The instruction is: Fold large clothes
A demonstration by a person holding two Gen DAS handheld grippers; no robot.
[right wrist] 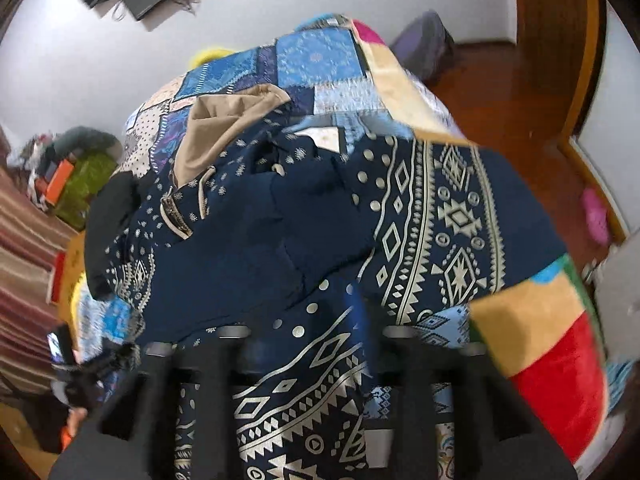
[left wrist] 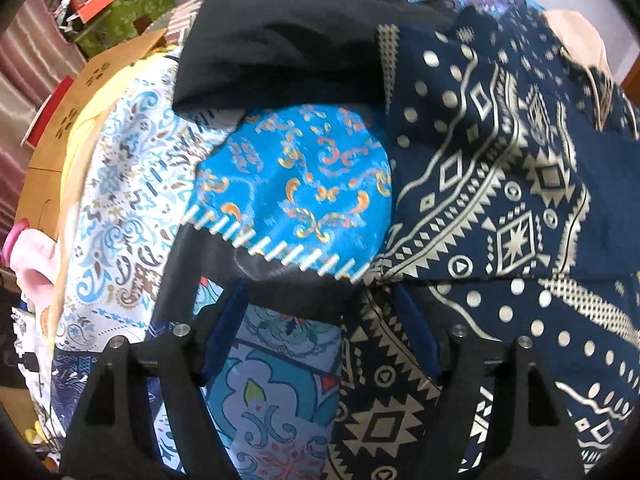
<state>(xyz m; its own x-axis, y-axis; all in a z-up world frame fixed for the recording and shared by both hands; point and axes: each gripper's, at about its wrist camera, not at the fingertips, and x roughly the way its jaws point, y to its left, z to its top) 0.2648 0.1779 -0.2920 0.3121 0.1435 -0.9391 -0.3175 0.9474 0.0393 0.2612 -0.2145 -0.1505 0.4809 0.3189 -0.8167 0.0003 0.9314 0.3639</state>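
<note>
A large navy hooded garment (right wrist: 248, 248) with a cream geometric print and a beige hood lining (right wrist: 224, 128) lies spread on a bed covered by a patchwork quilt (right wrist: 320, 56). In the left wrist view the navy garment (left wrist: 500, 200) fills the right side, next to a bright blue quilt patch (left wrist: 300, 184) and a black cloth (left wrist: 280, 32) farther back. My left gripper (left wrist: 320, 304) points steeply down, jaws wide apart, over a black strip with white stitches (left wrist: 272, 256) at the garment's edge. My right gripper (right wrist: 304, 332) is blurred, its jaws apart, with the navy print lying under them.
Cardboard boxes (left wrist: 60, 120) and a green box with an orange carton (left wrist: 120, 12) stand beyond the bed's left side. A red and yellow plush blanket (right wrist: 560, 368) hangs at the right corner. Wooden floor (right wrist: 500, 92) with a pink slipper (right wrist: 596, 216) lies beyond.
</note>
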